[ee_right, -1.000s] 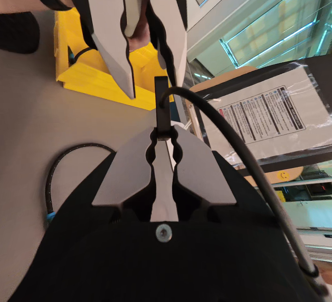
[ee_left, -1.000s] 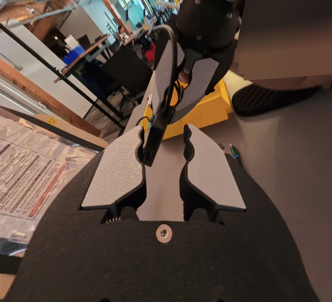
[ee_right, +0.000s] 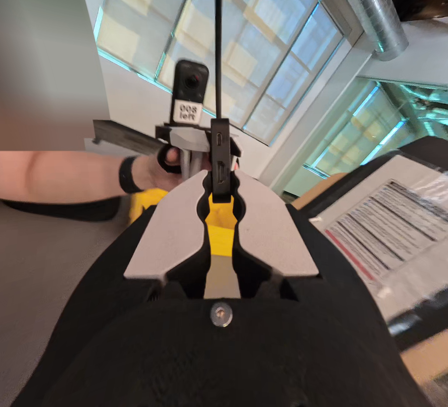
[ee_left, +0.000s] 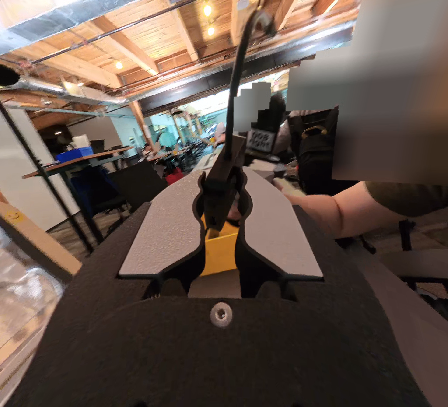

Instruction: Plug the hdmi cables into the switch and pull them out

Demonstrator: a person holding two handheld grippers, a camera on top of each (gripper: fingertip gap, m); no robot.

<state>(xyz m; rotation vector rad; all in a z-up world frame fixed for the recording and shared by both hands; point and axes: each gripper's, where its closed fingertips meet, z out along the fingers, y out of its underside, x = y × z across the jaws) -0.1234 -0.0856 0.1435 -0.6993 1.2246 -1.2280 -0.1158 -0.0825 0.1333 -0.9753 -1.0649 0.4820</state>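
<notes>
the switch (ee_right: 220,161), a slim black box, stands upright with its long axis vertical, its lower end clamped between the closed fingers of the right gripper (ee_right: 220,188). its own lead (ee_right: 218,39) runs straight up. the left gripper (ee_left: 221,183), opposite on the far side, also pinches the box. two ports face the right wrist camera, both vacant. no hdmi cable plug is visible.

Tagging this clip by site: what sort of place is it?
Likely an open-plan office or lab in a converted industrial loft: exposed wooden ceiling beams, bare metal air ducts, rows of desks in the background, and big gridded windows.
</notes>
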